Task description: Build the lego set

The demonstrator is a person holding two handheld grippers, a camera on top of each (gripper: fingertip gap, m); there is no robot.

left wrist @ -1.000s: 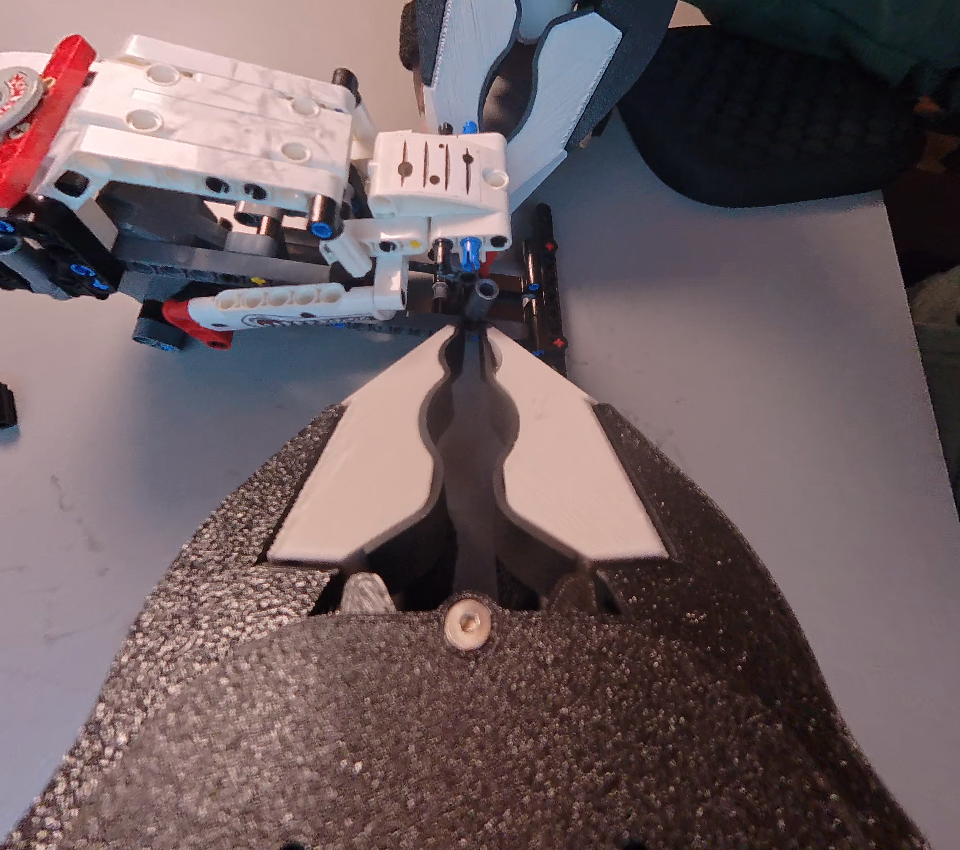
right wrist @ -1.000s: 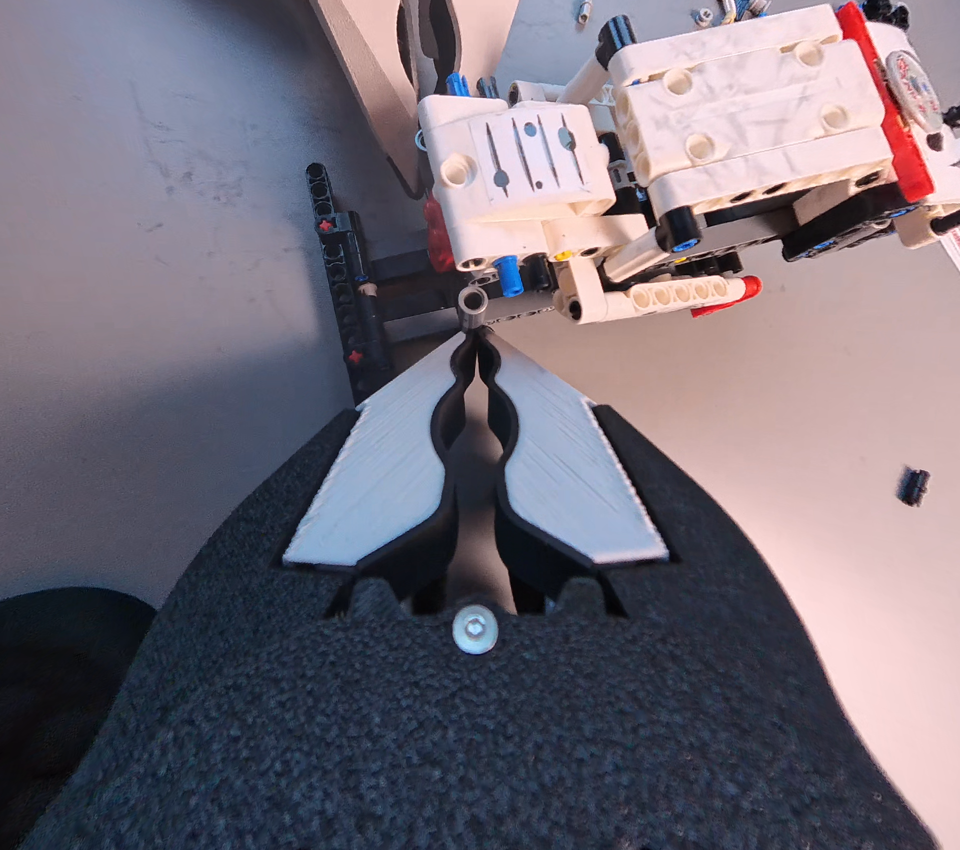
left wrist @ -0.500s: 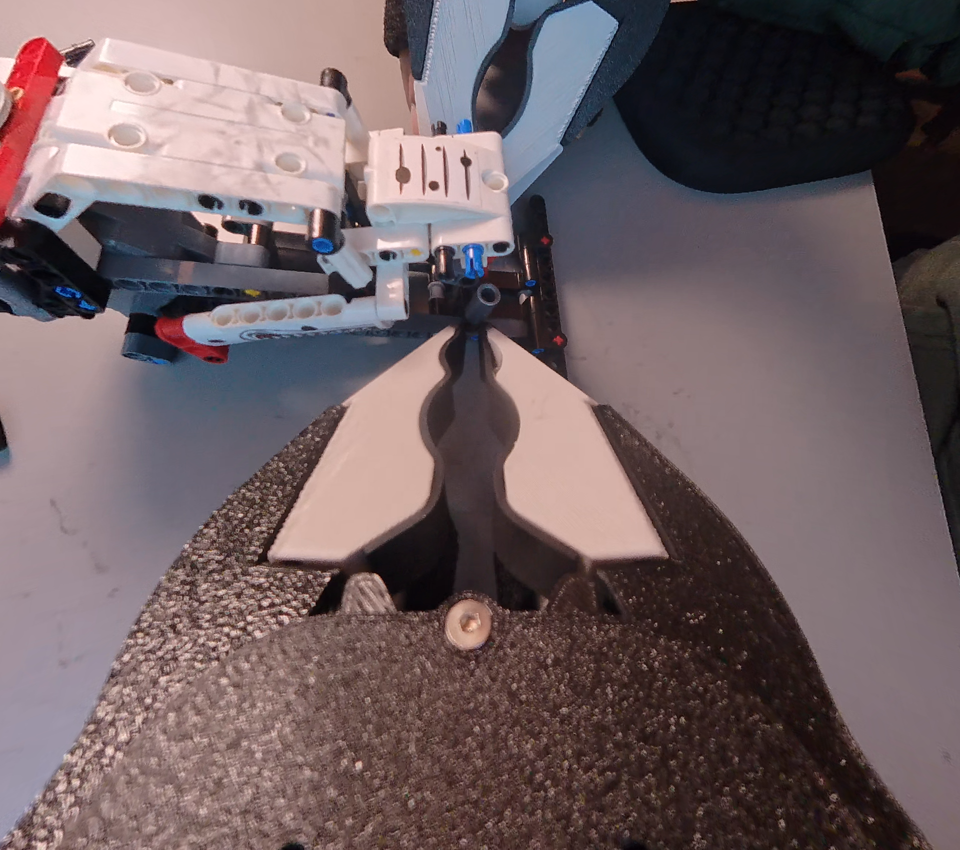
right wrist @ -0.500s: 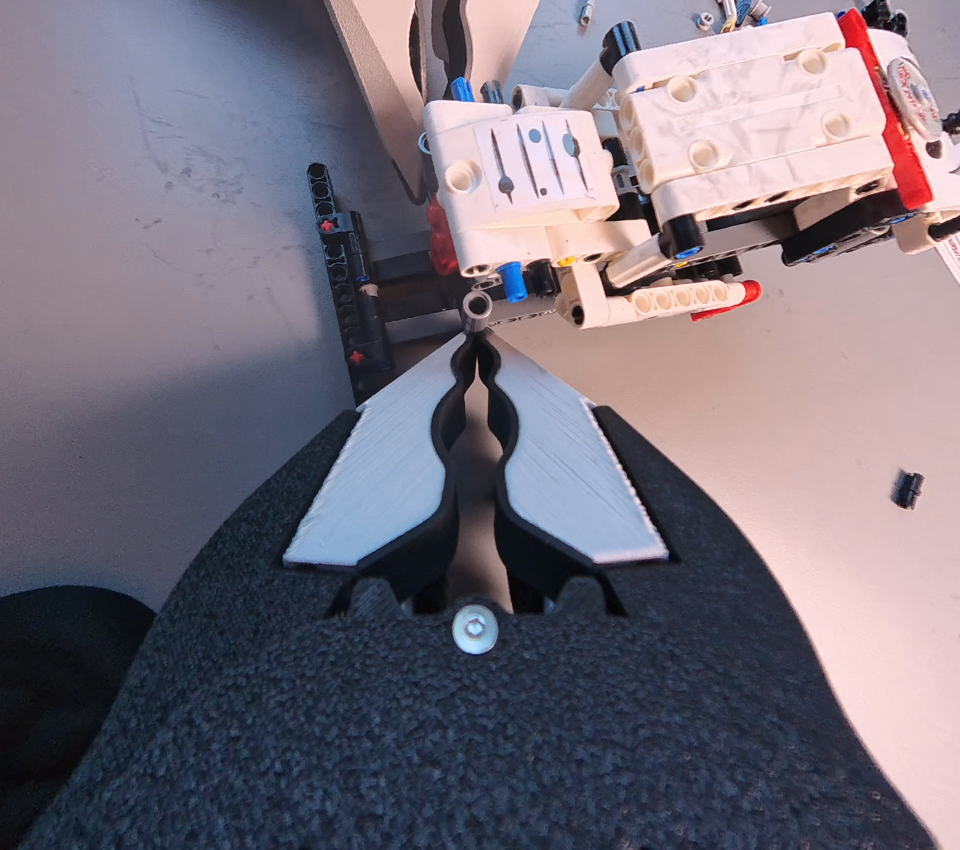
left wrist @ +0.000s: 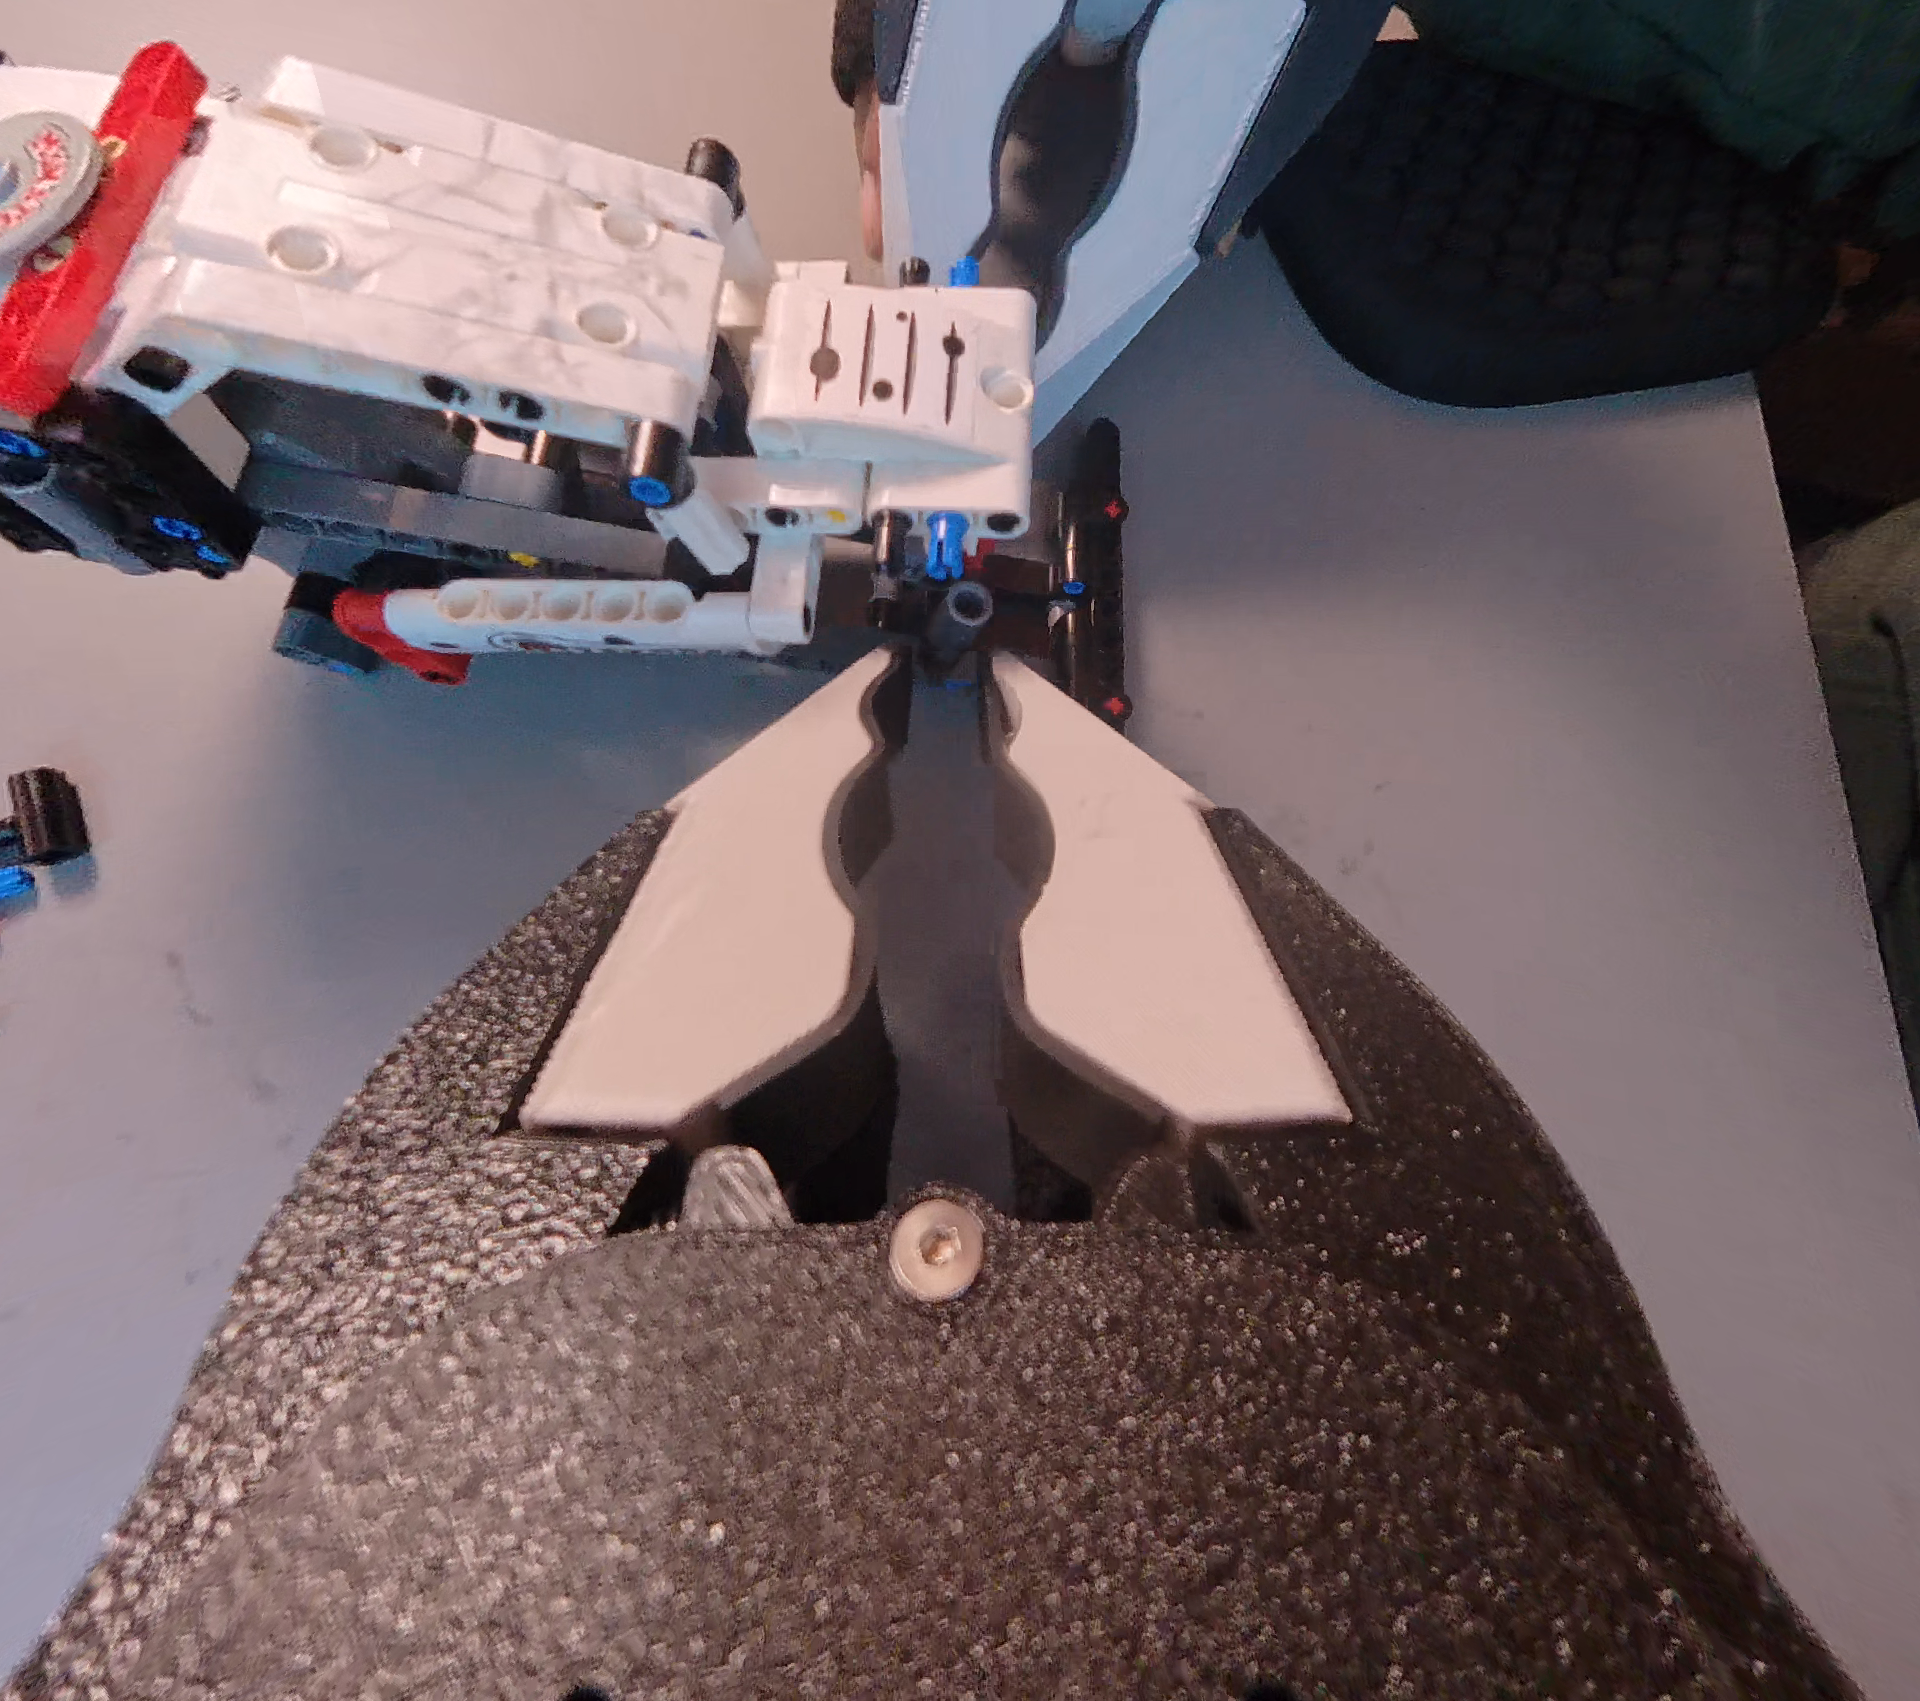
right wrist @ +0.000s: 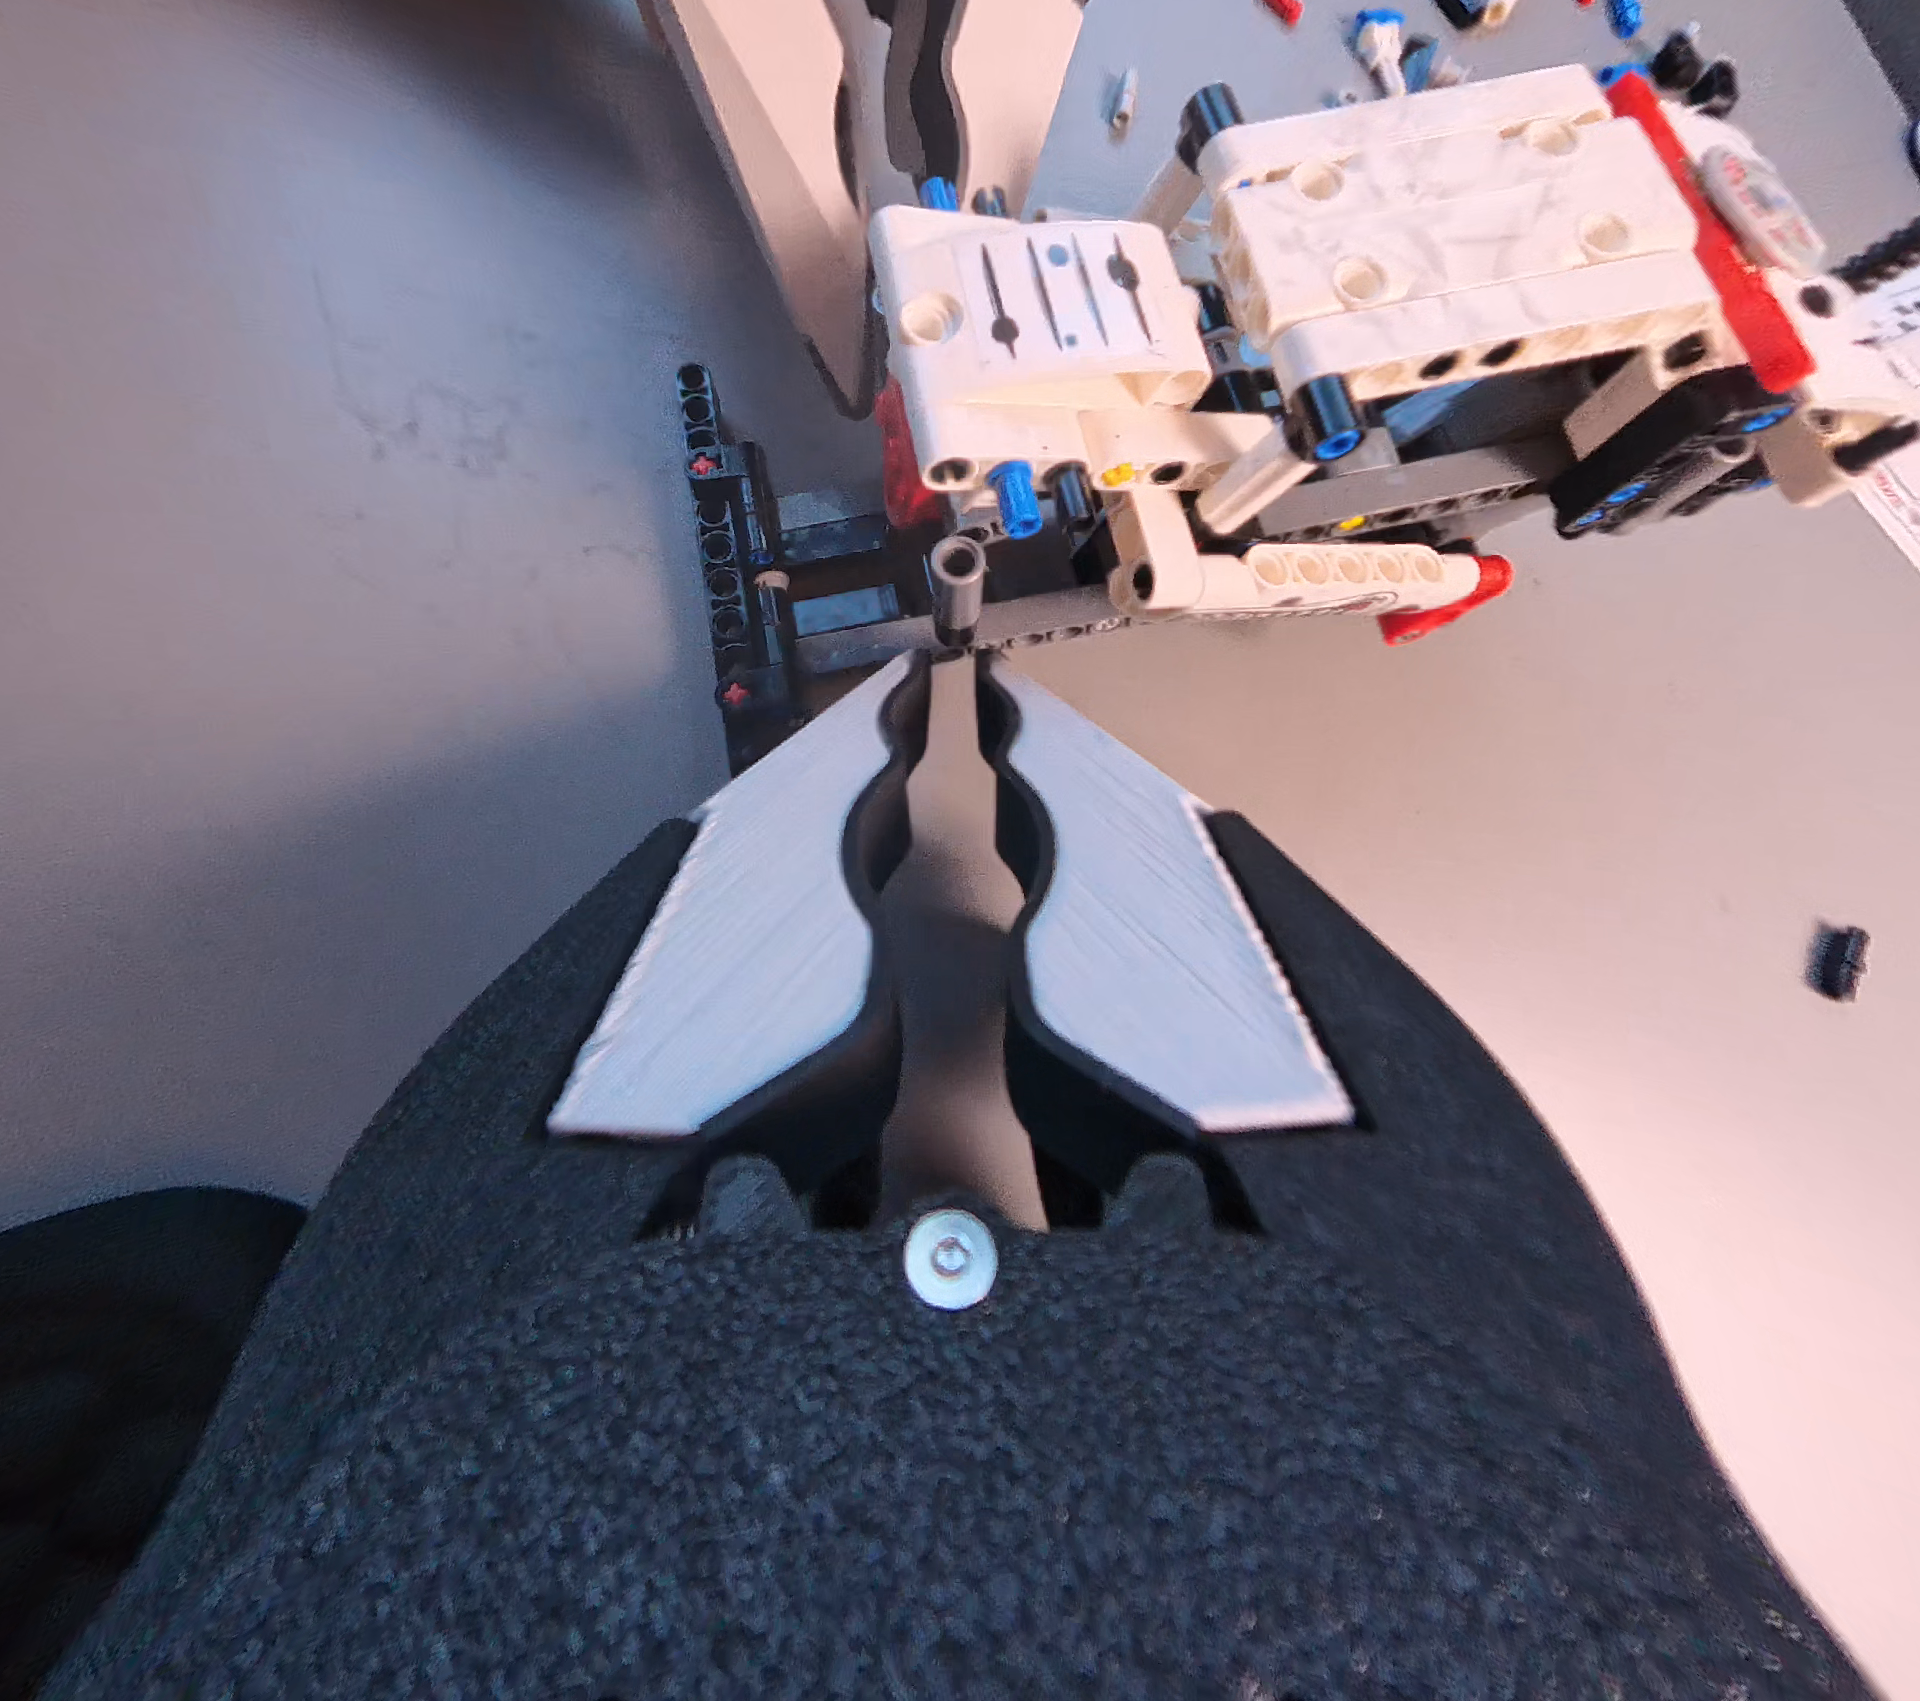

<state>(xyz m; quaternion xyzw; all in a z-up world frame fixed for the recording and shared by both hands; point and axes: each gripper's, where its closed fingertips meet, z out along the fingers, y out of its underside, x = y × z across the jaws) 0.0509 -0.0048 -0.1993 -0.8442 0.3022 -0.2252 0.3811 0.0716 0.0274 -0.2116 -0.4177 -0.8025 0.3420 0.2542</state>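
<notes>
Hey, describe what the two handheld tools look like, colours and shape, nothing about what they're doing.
Both match. The left tool and right tool each have a rough, speckled black body, rounded and tapering forward, with one silver screw at the centre. Two flat white fingers with wavy black inner edges converge to a point.

Lego model (left wrist: 416,321) cut off at left edge.
</notes>
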